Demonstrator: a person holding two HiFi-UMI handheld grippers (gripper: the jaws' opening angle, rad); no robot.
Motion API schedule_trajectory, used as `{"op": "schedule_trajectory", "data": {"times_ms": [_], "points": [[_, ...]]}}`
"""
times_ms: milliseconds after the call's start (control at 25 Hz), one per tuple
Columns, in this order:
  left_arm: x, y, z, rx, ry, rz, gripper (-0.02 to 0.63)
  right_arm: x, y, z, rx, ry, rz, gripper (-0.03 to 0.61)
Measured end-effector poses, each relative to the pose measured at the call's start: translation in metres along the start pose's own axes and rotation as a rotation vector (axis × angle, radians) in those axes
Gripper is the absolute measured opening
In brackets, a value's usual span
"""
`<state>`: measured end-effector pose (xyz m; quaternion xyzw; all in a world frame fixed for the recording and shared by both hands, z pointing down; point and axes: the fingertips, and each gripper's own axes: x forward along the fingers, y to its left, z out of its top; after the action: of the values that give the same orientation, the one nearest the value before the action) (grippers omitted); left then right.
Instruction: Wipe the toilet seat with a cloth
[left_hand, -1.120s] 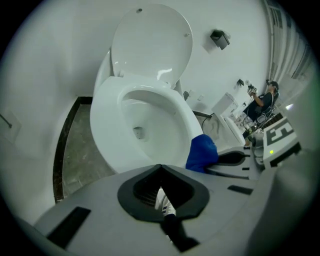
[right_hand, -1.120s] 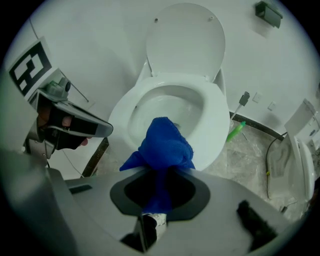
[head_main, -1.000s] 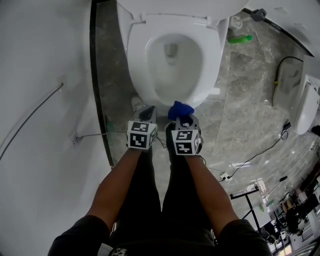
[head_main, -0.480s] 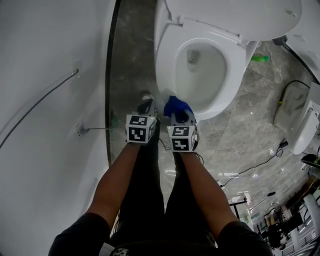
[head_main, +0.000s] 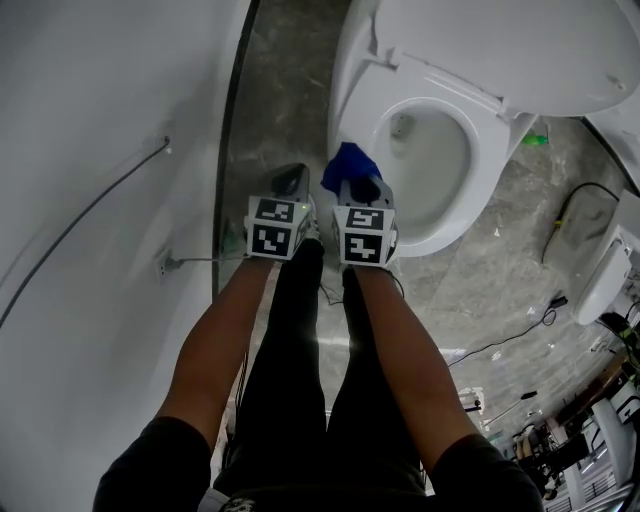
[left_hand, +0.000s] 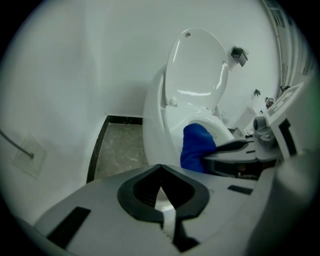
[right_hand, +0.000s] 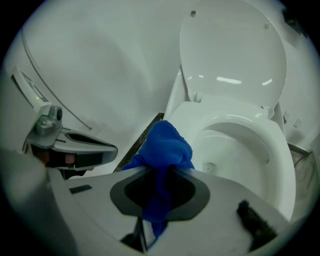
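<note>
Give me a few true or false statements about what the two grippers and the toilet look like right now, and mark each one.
1. The bunched blue cloth is clamped in the right gripper. True.
2. The left gripper holds a second cloth. False: its jaws are shut with nothing between them.
3. The white toilet lid is shut over the bowl. False: the lid stands raised, leaving the white toilet seat and the bowl exposed.
4. A small green object lies on the grey stone floor beside the toilet. True.
</note>
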<state>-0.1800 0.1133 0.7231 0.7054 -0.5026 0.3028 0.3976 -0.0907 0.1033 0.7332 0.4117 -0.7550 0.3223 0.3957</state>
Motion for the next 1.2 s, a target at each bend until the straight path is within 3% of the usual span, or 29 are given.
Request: {"op": "schedule_trajectory", "data": {"times_ms": [200,600,680,800,880,1000,1120,1200], "points": [[0.013,0.025,0.044,0.069,-0.023,0.008,0.011,0.024,-0.027,0.054,0.050,-0.055,-0.051,0.061],[0.029,0.037,0.116,0.095,-0.105,-0.033,0.011,0.044,-0.079,0.122,0.069,-0.116,-0.164,0.061],[0.033,0.031,0.130,0.105,-0.125,-0.048,0.011,0.047,-0.081,0.125,0.088,-0.098,-0.147,0.061],[0.027,0.020,0.144,0.101,-0.153,-0.060,0.010,0.035,-0.078,0.131,0.202,-0.122,-0.003,0.061],[0.005,0.011,0.154,0.095,-0.178,-0.052,0.011,-0.006,-0.080,0.150,0.214,-0.256,0.042,0.061],[-0.061,-0.020,0.166,0.137,-0.238,-0.015,0.011,-0.116,-0.083,0.167,0.078,-0.515,-0.042,0.061],[-0.143,-0.074,0.177,0.173,-0.339,0.006,0.011,-0.232,-0.075,0.157,-0.016,-0.642,-0.091,0.061],[-0.188,-0.116,0.189,0.165,-0.424,-0.021,0.011,-0.297,-0.075,0.150,-0.032,-0.698,-0.121,0.061]]}}
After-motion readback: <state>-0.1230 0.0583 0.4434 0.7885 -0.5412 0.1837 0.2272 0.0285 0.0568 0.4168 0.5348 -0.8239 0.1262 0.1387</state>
